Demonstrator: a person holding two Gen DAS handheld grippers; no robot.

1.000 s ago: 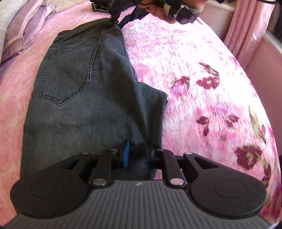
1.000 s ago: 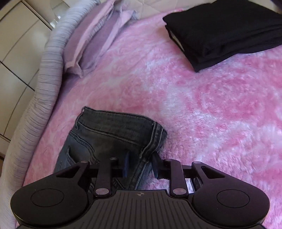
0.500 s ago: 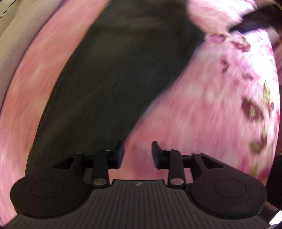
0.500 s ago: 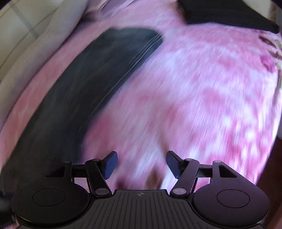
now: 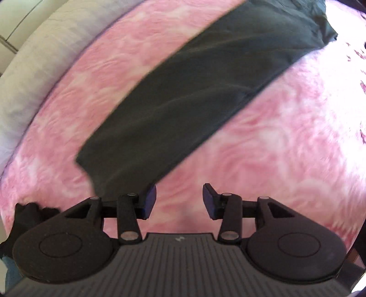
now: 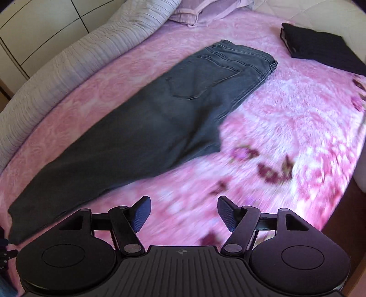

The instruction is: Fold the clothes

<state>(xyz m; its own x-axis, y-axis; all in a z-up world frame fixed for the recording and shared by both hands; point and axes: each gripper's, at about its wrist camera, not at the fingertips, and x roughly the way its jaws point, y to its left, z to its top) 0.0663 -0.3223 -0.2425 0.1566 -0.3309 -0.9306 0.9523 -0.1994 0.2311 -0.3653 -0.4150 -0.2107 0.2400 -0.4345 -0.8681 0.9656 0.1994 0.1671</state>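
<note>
Both grippers — left [image 5: 179,201], right [image 6: 184,213] — released jeans [image 6: 146,128], now spread

A bed [image 6: 286,118] covered by a pink plush blanket with dark floral print is carrying the items. Dark grey jeans [image 6: 160,118], folded lengthwise, are lying diagonally across it, back pocket facing up, waistband toward the pillows [image 6: 205,11]. A folded black garment [image 6: 320,45] is resting apart, near the far edge. A ribbed pale quilt [image 6: 80,59] is bordering the blanket along one side.
</note>
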